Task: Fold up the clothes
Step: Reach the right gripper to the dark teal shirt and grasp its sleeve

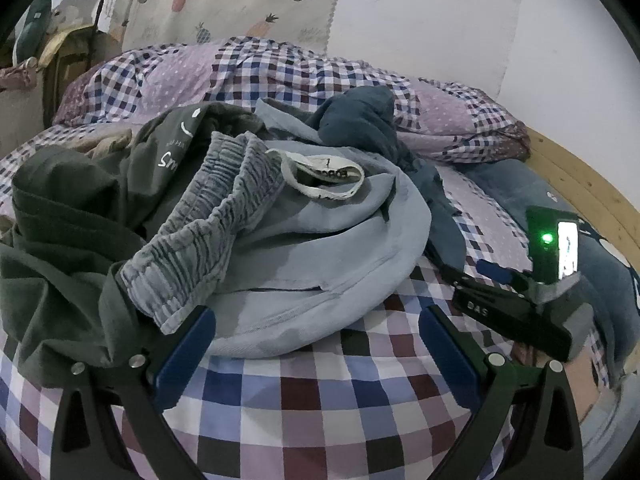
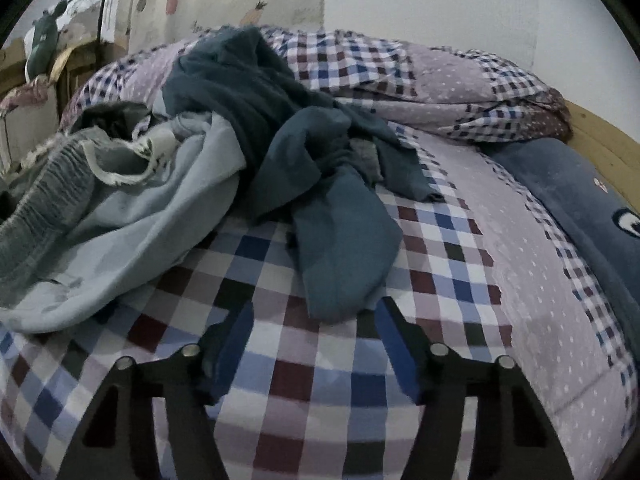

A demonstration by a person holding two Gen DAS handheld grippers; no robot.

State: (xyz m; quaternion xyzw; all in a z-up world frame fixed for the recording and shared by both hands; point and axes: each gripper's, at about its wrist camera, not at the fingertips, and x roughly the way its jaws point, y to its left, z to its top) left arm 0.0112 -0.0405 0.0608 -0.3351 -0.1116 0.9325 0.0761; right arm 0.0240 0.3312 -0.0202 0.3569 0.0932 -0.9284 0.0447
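A heap of clothes lies on the checked bed sheet (image 1: 320,408). A light blue garment (image 1: 320,264) lies in front, its grey ribbed waistband (image 1: 208,232) draped over it; it also shows in the right wrist view (image 2: 132,232). A dark green top (image 1: 68,248) lies at the left. A teal garment (image 1: 360,120) lies behind; in the right wrist view the teal garment (image 2: 340,240) reaches toward my right gripper (image 2: 316,344). My left gripper (image 1: 316,340) is open, just before the light blue hem. My right gripper is open and empty; it also shows in the left wrist view (image 1: 492,280).
A bunched checked and dotted quilt (image 1: 280,72) lies at the back by the white wall. A dark blue blanket (image 2: 580,208) lies along the wooden bed frame (image 2: 600,140) at the right. A clothes rack (image 1: 100,0) and furniture stand at the far left.
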